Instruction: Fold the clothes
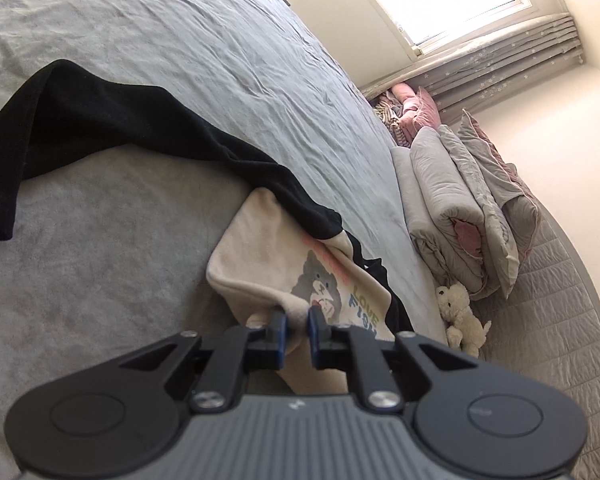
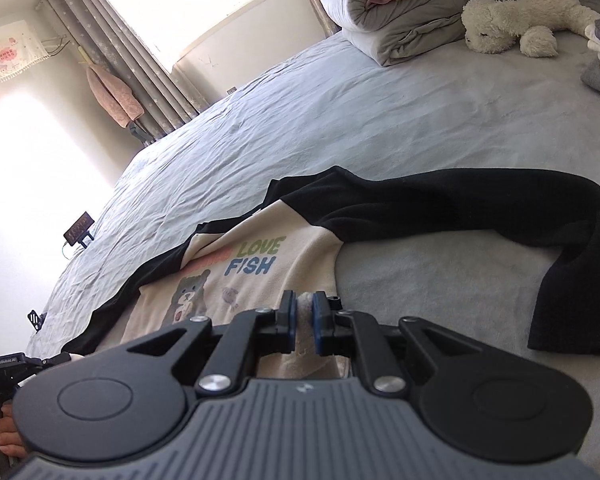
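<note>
**Gripping the shirt hem at two points, sleeves loose**

Both jaws are closed on the cream hem of the shirt [image 2: 236, 280]: left gripper [image 1: 297, 322] at one side, right gripper [image 2: 304, 312] at the other. The shirt lies on the bed [image 1: 180, 48], ahead of both jaws.

Risk: thin pinch, so the hem could slip out if pulled unevenly. The black sleeve [image 2: 500, 212] trailing right of the right jaws may drag or bunch into the fold.

Around: rolled quilt [image 1: 448, 208] and plush toy [image 2: 512, 20] far ahead, well apart. Nothing blocks.

A home bedroom: a wide bed [image 2: 380, 120], folded quilts [image 1: 452, 200], curtained window [image 2: 180, 8], plush toy [image 2: 512, 20]
</note>
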{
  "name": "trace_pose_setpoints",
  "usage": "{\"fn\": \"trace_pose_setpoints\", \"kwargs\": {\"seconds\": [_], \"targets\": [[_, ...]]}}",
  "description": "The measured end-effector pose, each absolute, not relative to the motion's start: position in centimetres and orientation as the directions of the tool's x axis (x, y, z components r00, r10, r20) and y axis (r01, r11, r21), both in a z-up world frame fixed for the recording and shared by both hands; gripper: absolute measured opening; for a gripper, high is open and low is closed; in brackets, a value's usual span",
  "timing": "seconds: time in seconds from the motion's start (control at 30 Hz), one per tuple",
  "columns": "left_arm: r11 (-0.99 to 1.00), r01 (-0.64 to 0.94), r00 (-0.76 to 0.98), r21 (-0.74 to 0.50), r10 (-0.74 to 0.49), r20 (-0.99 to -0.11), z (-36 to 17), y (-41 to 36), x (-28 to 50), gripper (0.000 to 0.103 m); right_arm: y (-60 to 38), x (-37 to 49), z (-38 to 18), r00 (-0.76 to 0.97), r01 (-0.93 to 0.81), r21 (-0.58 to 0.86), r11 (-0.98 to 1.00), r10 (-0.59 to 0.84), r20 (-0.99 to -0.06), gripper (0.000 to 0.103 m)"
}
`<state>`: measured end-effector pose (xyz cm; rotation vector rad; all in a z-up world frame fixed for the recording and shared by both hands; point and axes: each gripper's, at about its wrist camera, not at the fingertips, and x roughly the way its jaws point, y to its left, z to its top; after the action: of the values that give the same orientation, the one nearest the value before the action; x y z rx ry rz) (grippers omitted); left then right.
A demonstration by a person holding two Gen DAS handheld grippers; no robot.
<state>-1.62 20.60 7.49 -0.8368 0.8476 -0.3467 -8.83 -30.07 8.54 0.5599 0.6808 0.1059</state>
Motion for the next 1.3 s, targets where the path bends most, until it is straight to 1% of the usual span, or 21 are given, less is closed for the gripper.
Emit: {"fn": "trace_pose_setpoints", "kwargs": {"seconds": [0.17, 0.27, 0.33, 0.37, 0.53, 0.6, 0.63, 0.67, 0.7, 0.73, 0.77, 0.8, 0.93, 1.13, 1.17, 1.2, 1.23, 1.27, 1.3], "targets": [[0.565, -0.084, 0.618, -0.821, -0.616, -0.488, 7.8, 22.1, -4.9, 0.009, -29.9, -12.2, 8.5, 0.772, 0.079, 0.64, 0.764, 0.36, -0.524, 0.011], [0.6, -0.084, 0.62, -0.796, -0.594, -0.513, 8.5, 22.1, -7.1, 0.007, -29.5, -14.7, 8.7, 0.752, 0.076, 0.685, 0.725, 0.41, -0.517, 0.011], [0.637, -0.099, 0.614, -0.765, -0.565, -0.551, 8.2, 22.1, -7.9, 0.007, -29.2, -16.1, 8.8, 0.735, 0.096, 0.68, 0.727, 0.409, -0.54, 0.011], [0.649, -0.108, 0.611, -0.753, -0.555, -0.565, 7.8, 22.2, -7.8, 0.002, -29.0, -16.6, 8.8, 0.728, 0.107, 0.675, 0.73, 0.405, -0.554, 0.011], [0.691, -0.152, 0.581, -0.706, -0.516, -0.63, 5.5, 22.8, -6.7, 0.002, -29.1, -16.0, 7.0, 0.688, 0.187, 0.592, 0.784, 0.326, -0.649, 0.011], [0.699, -0.17, 0.574, -0.695, -0.503, -0.646, 5.0, 22.9, -6.6, 0.003, -29.3, -15.5, 5.6, 0.669, 0.214, 0.591, 0.778, 0.324, -0.669, 0.013], [0.704, -0.164, 0.57, -0.691, -0.504, -0.649, 4.9, 22.9, -6.6, 0.007, -29.4, -15.3, 5.0, 0.661, 0.226, 0.59, 0.775, 0.323, -0.677, 0.017], [0.712, -0.157, 0.569, -0.685, -0.501, -0.652, 4.8, 22.9, -6.7, 0.021, -29.3, -15.3, 4.9, 0.66, 0.23, 0.587, 0.776, 0.319, -0.68, 0.017], [0.723, -0.148, 0.573, -0.675, -0.494, -0.654, 4.8, 22.9, -6.9, 0.031, -29.2, -15.3, 5.1, 0.666, 0.225, 0.571, 0.79, 0.303, -0.681, 0.018], [0.733, -0.14, 0.576, -0.666, -0.487, -0.657, 4.7, 22.9, -7.1, 0.048, -29.1, -15.3, 5.3, 0.671, 0.221, 0.559, 0.799, 0.291, -0.682, 0.028], [0.744, -0.129, 0.578, -0.655, -0.48, -0.659, 4.7, 22.7, -7.2, 0.052, -29.0, -15.5, 5.4, 0.676, 0.217, 0.552, 0.805, 0.284, -0.68, 0.036], [0.757, -0.117, 0.58, -0.643, -0.474, -0.663, 4.7, 22.5, -7.3, 0.052, -29.1, -15.5, 5.3, 0.676, 0.215, 0.556, 0.803, 0.289, -0.678, 0.048], [0.789, -0.07, 0.55, -0.611, -0.48, -0.683, 4.1, 21.2, -7.4, 0.054, -28.4, -15.5, 4.7, 0.646, 0.188, 0.542, 0.819, 0.313, -0.696, 0.049], [0.857, -0.035, 0.543, -0.514, -0.416, -0.73, 3.3, 19.0, -7.7, 0.055, -25.5, -15.0, 3.7, 0.597, 0.113, 0.4, 0.909, 0.26, -0.759, 0.049], [0.862, -0.028, 0.549, -0.507, -0.41, -0.728, 3.3, 18.8, -7.8, 0.054, -25.1, -15.0, 3.6, 0.594, 0.1, 0.38, 0.919, 0.251, -0.764, 0.049], [0.862, -0.018, 0.552, -0.506, -0.414, -0.724, 3.4, 18.7, -7.9, 0.053, -24.7, -15.0, 3.5, 0.594, 0.088, 0.361, 0.928, 0.242, -0.767, 0.045], [0.863, -0.007, 0.556, -0.506, -0.417, -0.719, 3.4, 18.6, -8.0, 0.039, -24.4, -15.1, 3.4, 0.594, 0.076, 0.343, 0.936, 0.233, -0.77, 0.027], [0.862, 0.0, 0.552, -0.507, -0.423, -0.719, 3.4, 18.5, -8.1, 0.01, -24.3, -15.1, 3.4, 0.596, 0.073, 0.33, 0.941, 0.224, -0.771, 0.019], [0.859, 0.001, 0.547, -0.512, -0.429, -0.719, 3.4, 18.6, -8.1, 0.008, -24.3, -15.2, 3.4, 0.6, 0.072, 0.329, 0.942, 0.222, -0.768, 0.014]]}}
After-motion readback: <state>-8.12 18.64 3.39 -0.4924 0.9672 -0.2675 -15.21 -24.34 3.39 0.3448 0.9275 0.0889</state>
